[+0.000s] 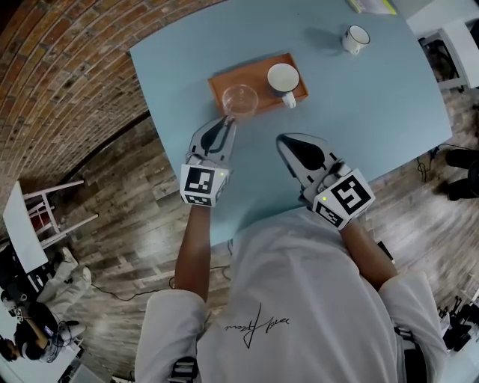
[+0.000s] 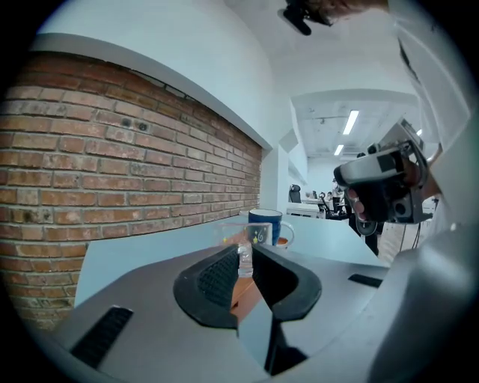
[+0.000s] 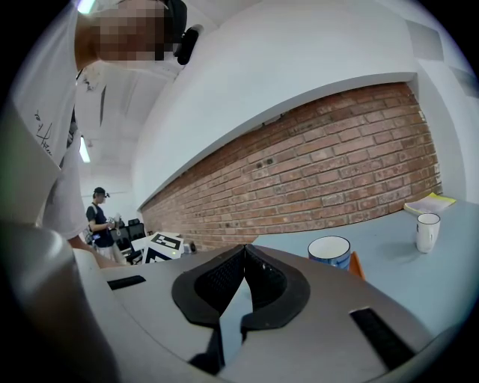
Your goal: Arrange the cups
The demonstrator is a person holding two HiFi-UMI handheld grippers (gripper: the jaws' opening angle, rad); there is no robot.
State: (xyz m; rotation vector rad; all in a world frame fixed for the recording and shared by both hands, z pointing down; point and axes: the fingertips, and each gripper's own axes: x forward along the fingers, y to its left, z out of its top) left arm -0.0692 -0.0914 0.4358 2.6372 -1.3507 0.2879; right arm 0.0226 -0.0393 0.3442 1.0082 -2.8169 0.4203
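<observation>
An orange tray lies on the light blue table. On it stand a clear glass cup and a blue mug with a white inside. My left gripper reaches the tray's near edge, and in the left gripper view its jaws pinch the near rim of the glass cup, with the blue mug just behind. My right gripper hovers over bare table to the right, shut and empty. A white mug stands apart at the far right.
A yellow-green booklet lies at the table's far edge. A brick wall runs along the table's left side. The table's near edge is close under my hands. A person stands in the room behind.
</observation>
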